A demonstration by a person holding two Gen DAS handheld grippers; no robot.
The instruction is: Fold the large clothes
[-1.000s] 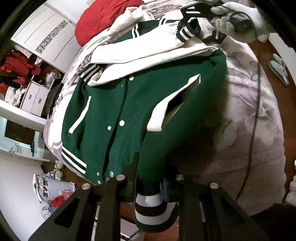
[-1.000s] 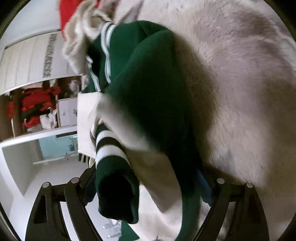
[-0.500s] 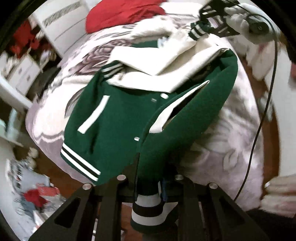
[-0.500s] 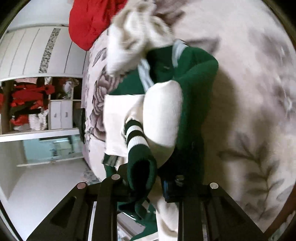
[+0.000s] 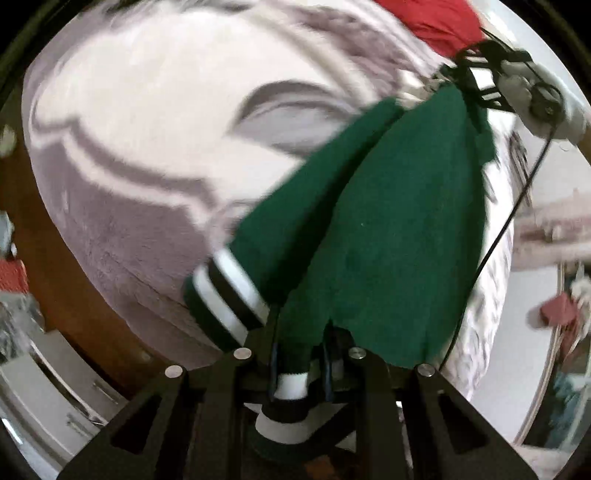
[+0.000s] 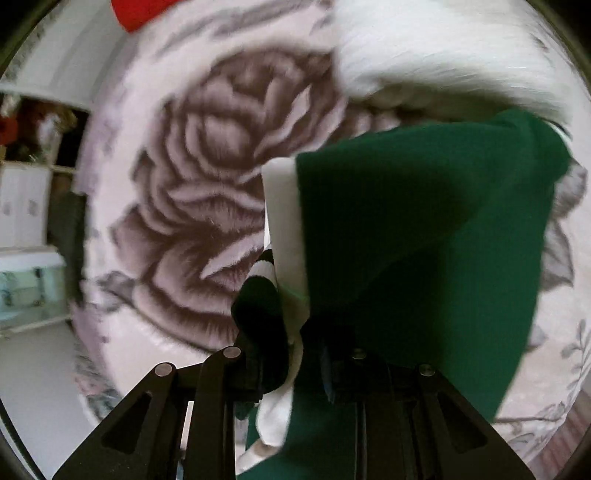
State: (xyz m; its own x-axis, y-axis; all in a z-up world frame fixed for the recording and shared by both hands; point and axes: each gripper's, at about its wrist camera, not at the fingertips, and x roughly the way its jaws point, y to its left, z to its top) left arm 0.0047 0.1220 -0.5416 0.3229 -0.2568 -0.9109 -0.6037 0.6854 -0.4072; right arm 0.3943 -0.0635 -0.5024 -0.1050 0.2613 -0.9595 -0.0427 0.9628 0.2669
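A green varsity jacket (image 5: 388,229) with white sleeves and striped cuffs hangs in the air between both grippers, above the bed. My left gripper (image 5: 299,373) is shut on its striped hem. The right gripper shows at the upper right of the left wrist view (image 5: 476,77), clamped on the jacket's far end. In the right wrist view my right gripper (image 6: 295,354) is shut on green cloth (image 6: 417,236) and a white sleeve (image 6: 284,206), with a dark striped cuff (image 6: 258,295) beside it.
The bed carries a plush blanket with a large grey rose print (image 6: 207,199). A red garment (image 5: 436,18) and a white fluffy garment (image 6: 436,51) lie at its far end. White cabinets (image 6: 22,206) stand to the left. A black cable (image 5: 506,221) hangs on the right.
The jacket lay spread on the bed with sleeves folded in; both grippers have lifted it off, and it now hangs bunched between them. Both views swung sharply.
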